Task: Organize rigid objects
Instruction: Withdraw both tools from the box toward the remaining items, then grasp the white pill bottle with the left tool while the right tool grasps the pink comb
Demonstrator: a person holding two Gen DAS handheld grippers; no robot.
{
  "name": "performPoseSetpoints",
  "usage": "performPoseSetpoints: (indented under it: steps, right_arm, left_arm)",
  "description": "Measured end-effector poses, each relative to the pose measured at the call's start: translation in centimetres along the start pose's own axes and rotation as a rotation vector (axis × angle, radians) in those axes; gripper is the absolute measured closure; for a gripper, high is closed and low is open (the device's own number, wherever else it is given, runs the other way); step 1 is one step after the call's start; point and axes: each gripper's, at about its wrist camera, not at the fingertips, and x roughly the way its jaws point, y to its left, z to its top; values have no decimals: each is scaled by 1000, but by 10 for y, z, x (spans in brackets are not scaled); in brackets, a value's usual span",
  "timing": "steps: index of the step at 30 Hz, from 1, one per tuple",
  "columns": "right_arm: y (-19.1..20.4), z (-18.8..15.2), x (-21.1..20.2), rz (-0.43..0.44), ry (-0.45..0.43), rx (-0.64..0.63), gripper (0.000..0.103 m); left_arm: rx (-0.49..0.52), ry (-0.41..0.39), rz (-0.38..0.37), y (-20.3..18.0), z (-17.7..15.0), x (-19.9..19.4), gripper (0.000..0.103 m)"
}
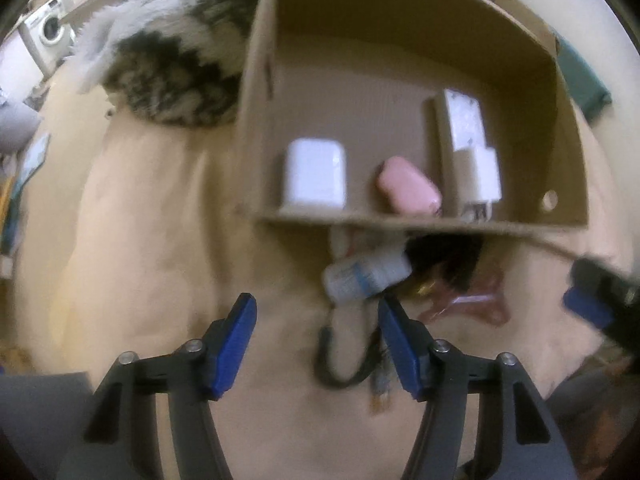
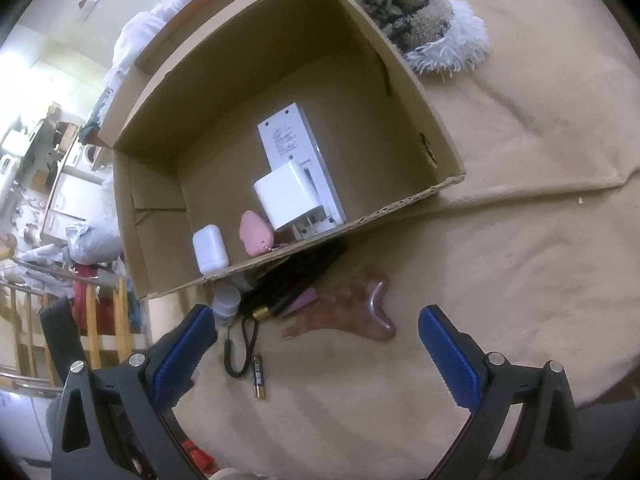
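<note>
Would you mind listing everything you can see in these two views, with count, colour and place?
cardboard box: one, brown, open, on the cloth
white case: one, white, inside the box at its near wall
pink case: one, pink, inside the box beside the white case
charger block: one, white, inside the box, lying on the flat white device
flat white device: one, white, inside the box
small bottle: one, pale, outside the box at its near wall
scraper: one, reddish-brown, on the cloth
battery: one, black and gold, on the cloth
black cord: one, beside the battery
cloth: one, beige, under everything
left gripper: open, blue pads
right gripper: open, blue pads
</note>
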Motion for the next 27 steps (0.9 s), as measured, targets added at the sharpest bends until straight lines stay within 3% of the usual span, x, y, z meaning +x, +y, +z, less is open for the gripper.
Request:
performPoseSetpoints:
  steps: [3, 8, 10, 15, 22, 27]
  right_arm:
    - [3, -1, 0, -4, 0, -14, 0]
    - [1, -1, 3, -8, 11, -8, 0]
    - [1, 0, 5, -11, 13, -6, 0]
    - [0, 1, 5, -22, 7, -7, 0]
    - [-6, 2, 13, -34, 36, 2, 0]
    - [-5, -3, 40, -133, 127, -25, 0]
  left_arm:
    - [-109, 14, -100, 5, 10, 4, 43]
    - [-174, 46, -148, 2, 22, 22, 43]
    - [-180, 57, -152, 0, 24, 28, 57]
    - [-190, 53, -156, 2, 25, 30, 59]
    - [-39, 8, -9, 3, 16, -13, 59]
    - [57, -41, 66, 9, 11, -50, 59]
